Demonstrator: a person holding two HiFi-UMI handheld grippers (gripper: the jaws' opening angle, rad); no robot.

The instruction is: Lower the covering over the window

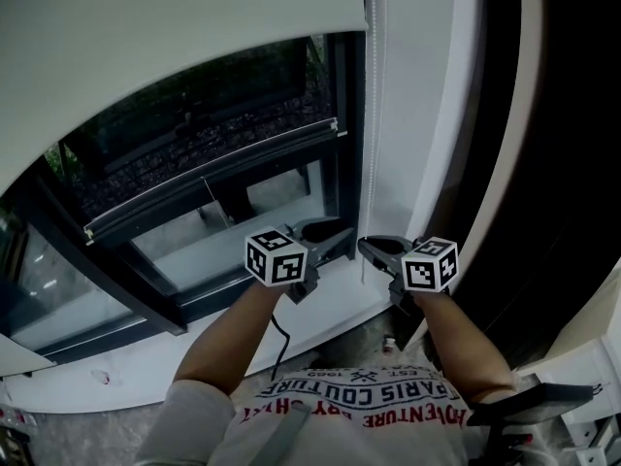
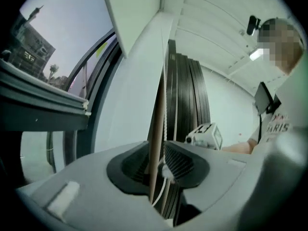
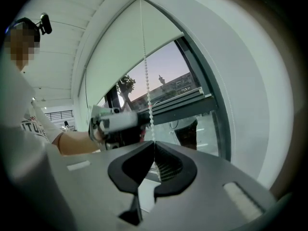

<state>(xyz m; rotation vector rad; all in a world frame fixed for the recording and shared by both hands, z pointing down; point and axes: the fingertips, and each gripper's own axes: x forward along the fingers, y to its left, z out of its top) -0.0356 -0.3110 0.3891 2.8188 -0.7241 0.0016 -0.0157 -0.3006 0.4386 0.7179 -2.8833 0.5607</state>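
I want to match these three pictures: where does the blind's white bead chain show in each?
Head view: white bead chain hangs right of centre, beside the window.
Left gripper view: centre, between the parted jaws.
Right gripper view: centre, running down into closed jaws.
Shared landmark: pale fabric roller blind, overhead in all.

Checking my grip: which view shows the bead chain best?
Right gripper view: bead chain runs down into the right gripper's closed jaws. Left gripper view shows it between the left gripper's open jaws; head view, a thin line.
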